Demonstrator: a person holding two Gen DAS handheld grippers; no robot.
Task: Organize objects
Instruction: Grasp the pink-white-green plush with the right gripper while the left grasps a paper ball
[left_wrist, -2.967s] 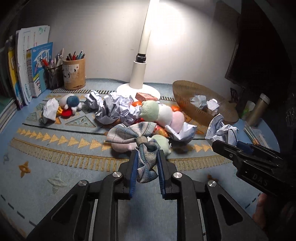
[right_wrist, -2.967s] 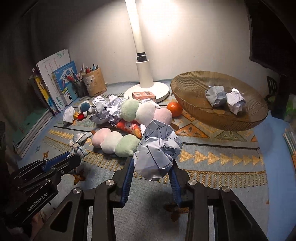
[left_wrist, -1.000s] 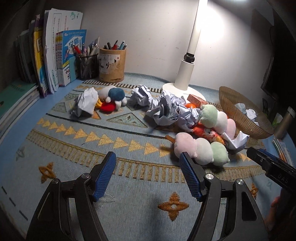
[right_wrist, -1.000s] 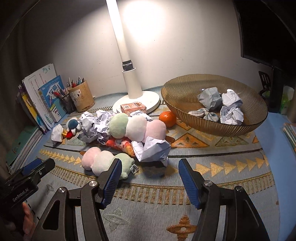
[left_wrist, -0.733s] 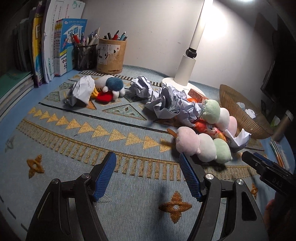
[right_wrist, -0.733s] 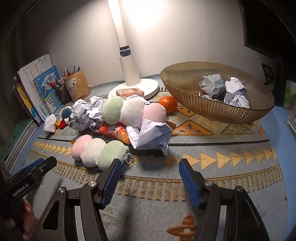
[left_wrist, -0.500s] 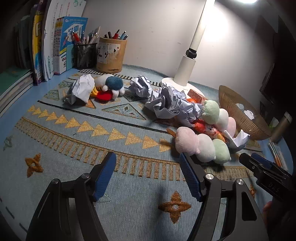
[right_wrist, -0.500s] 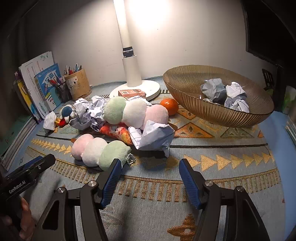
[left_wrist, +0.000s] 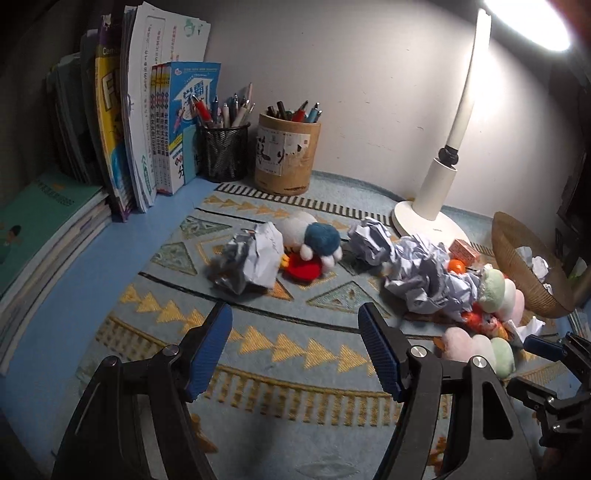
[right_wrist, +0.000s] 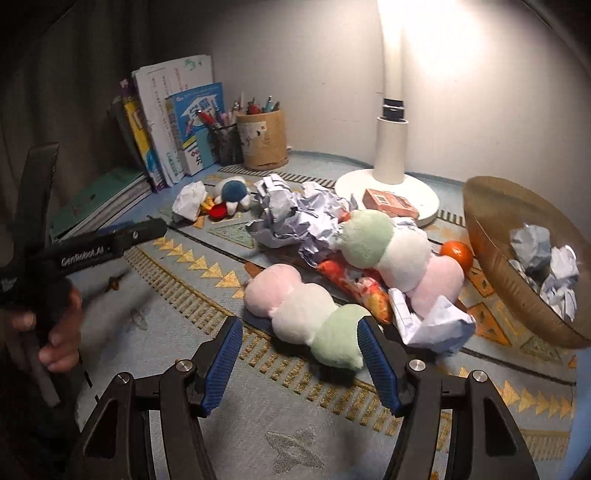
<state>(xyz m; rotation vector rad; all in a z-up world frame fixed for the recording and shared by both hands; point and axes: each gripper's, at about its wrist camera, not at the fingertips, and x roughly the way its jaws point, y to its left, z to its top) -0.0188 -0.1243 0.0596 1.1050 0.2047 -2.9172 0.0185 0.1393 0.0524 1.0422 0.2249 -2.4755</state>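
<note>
My left gripper (left_wrist: 295, 332) is open and empty above the patterned mat, facing a crumpled paper ball (left_wrist: 251, 264) and a small blue-and-white plush (left_wrist: 314, 245). More crumpled paper (left_wrist: 424, 275) lies to the right. My right gripper (right_wrist: 299, 343) is open and empty, just in front of a pink, white and green dumpling plush (right_wrist: 306, 315). A second dumpling plush (right_wrist: 399, 253), a folded paper (right_wrist: 432, 321) and an orange (right_wrist: 458, 254) lie behind it. The woven basket (right_wrist: 491, 258) at right holds crumpled paper balls (right_wrist: 546, 262).
A white desk lamp (left_wrist: 436, 206) stands at the back, with a small orange box (right_wrist: 389, 203) by its base. Pen holders (left_wrist: 286, 155) and upright books (left_wrist: 147, 122) line the back left. Flat books (left_wrist: 40, 229) lie at the left edge.
Both grippers have let go of what they held and opened. The left one swung left towards the paper ball and plush. The right one moved in close to the dumpling plush.
</note>
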